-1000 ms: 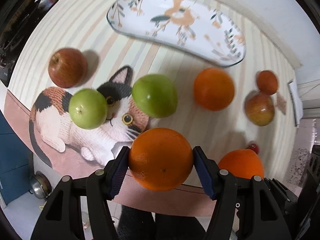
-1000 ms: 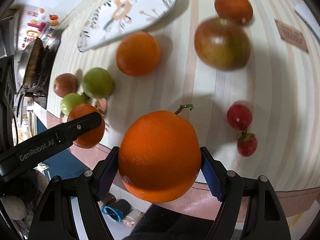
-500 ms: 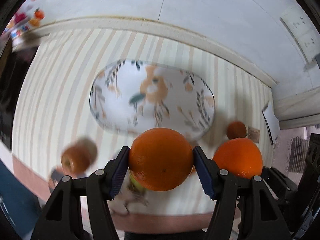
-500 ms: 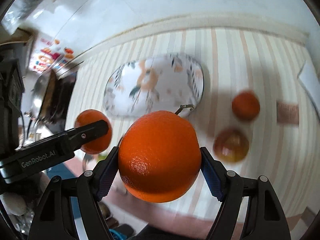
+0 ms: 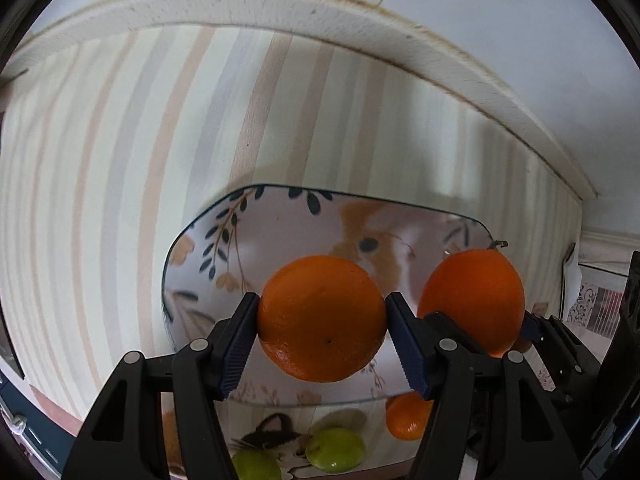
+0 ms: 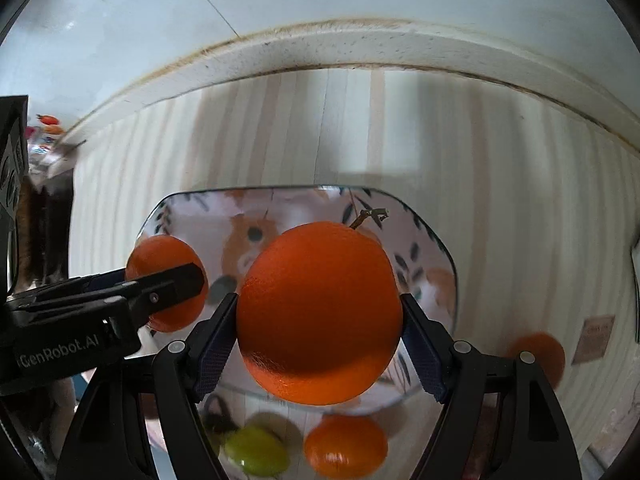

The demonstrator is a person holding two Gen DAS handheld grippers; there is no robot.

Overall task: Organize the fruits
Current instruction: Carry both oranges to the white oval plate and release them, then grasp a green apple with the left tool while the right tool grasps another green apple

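Gripping an orange [image 5: 322,318], the left tongs [image 5: 320,334] hang over the plate [image 5: 208,276] near the counter's back edge; the right tongs [image 6: 320,330] clasp a stemmed orange [image 6: 318,312] alongside.

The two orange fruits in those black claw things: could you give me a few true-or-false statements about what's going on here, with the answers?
1. The left gripper is clamped on a round orange with no stem. True.
2. The round orange with a dry stem in the right gripper already lies on the dish. False: it is held in the air in front of the oval floral-patterned plate.
3. Fruit already lies on the plate. False: the visible part of the plate shows only its painted pattern.
4. Two green apples lie on the striped tablecloth near the plate's front edge. True.
5. Both grippers hold green apples. False: both hold oranges.
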